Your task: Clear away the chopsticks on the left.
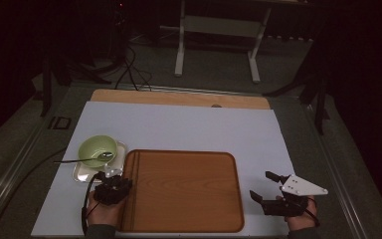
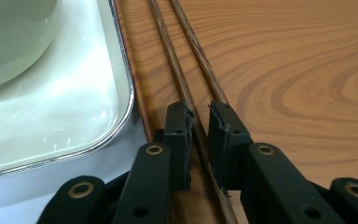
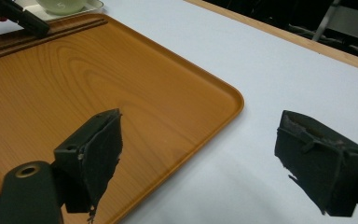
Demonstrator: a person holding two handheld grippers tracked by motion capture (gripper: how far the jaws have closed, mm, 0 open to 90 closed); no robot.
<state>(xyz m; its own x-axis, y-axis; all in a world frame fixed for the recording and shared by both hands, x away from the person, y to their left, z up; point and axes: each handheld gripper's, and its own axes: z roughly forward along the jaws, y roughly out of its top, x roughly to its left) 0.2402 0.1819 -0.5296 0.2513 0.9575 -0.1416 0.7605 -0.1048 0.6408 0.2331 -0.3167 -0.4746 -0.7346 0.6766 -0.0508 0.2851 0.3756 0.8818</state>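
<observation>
Chopsticks (image 2: pixel 200 116) partly hidden between left hand-held gripper (image 2: pixel 200 122) jaws

A: Where does the high view sit?
B: Above the near edge, looking forward and down over the wooden tray (image 1: pixel 189 191).
A: The gripper views?
B: Left one hugs the tray's chopsticks (image 2: pixel 186 88); right one looks low across it. All share the tray.

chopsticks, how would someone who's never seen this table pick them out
Start at the big wooden tray in the middle of the white table. Along its left edge, beside the small metal tray with the green bowl, lie two thin dark sticks: the chopsticks, far slimmer than anything nearby.
</observation>
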